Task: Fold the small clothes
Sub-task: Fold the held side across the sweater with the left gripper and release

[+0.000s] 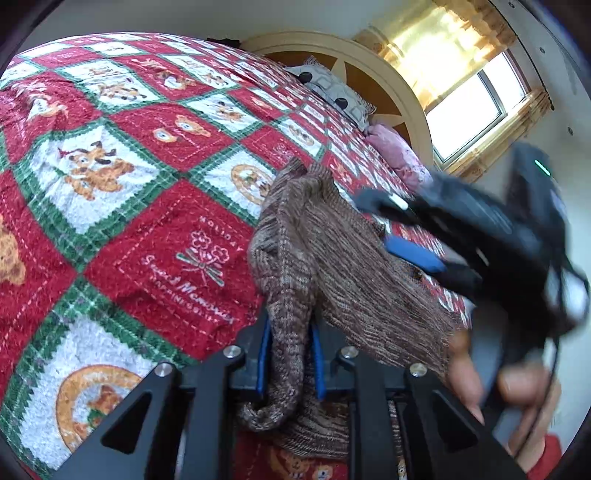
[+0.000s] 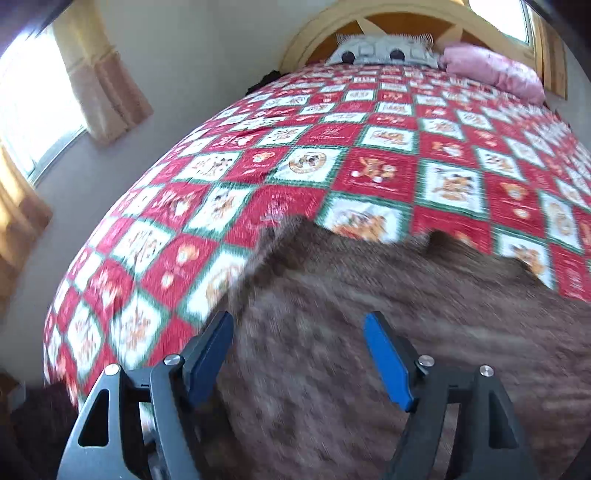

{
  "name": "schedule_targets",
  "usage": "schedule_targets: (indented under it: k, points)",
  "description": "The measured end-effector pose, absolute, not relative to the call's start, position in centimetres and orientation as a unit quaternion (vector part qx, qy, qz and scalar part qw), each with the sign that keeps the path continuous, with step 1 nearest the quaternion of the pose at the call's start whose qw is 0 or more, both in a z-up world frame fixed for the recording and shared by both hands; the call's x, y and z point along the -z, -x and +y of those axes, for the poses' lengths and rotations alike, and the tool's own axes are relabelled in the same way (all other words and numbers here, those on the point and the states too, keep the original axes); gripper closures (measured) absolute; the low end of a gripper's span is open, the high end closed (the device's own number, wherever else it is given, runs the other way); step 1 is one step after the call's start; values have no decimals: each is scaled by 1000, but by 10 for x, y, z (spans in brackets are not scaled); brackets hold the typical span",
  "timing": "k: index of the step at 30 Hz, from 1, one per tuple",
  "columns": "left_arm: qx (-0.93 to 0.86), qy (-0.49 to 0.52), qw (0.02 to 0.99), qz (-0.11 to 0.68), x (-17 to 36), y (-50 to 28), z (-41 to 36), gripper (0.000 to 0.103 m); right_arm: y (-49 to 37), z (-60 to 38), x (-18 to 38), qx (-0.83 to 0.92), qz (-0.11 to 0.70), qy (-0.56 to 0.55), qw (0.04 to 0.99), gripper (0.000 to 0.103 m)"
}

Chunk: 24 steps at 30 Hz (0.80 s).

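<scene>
A brown knitted garment point(image 1: 332, 266) lies bunched on the red, white and green patchwork bedspread point(image 1: 140, 177). My left gripper point(image 1: 290, 332) is shut on a rolled edge of the garment, with knit hanging between its blue pads. My right gripper point(image 1: 391, 225) shows blurred in the left wrist view, open, over the garment's right side. In the right wrist view the right gripper point(image 2: 299, 328) is open and empty above the brown garment point(image 2: 369, 332), which fills the lower frame and is blurred.
The bedspread point(image 2: 332, 166) covers the whole bed. A grey pillow point(image 2: 380, 51) and a pink pillow point(image 2: 495, 70) lie by the wooden headboard point(image 2: 399, 22). Curtained windows point(image 2: 40, 107) flank the bed. A hand point(image 1: 517, 380) holds the right gripper.
</scene>
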<state>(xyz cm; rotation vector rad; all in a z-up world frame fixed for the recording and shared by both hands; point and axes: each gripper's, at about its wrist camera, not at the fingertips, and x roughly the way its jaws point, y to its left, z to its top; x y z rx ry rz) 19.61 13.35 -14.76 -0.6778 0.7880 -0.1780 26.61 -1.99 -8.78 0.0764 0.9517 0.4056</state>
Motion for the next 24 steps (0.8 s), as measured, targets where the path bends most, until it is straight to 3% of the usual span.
schedule_targets:
  k: [4,6,9,12,14,16,19,24]
  points:
    - [87,329,863,372,149,-193,136,81,-301,27,113,-216,512,-30,831,29]
    - [85,327,865,372,149,-192,136,81,-303,46,115,-203,496,21,844,29]
    - [82,323,866,372,148,-192,134,81,-306,69,120,-192,490,77,847,18]
    - [84,324,866,372,148,-192,134,82,-304,82,128,-176,481,137,848,19]
    - [86,323,866,372,147,-192,134,83,-300,80,128,-177,472,146,851,29]
    - [87,319,867,374,146,-193,133,85,-301,65,123,-166,468,134,857,56]
    - [88,300,872,376,141,-193,126,87,-306,40,115,-182,478,83,855,80]
    - [102,255,889,365,119,-187,111,90,-309,8,100,-206,485,-23,850,87]
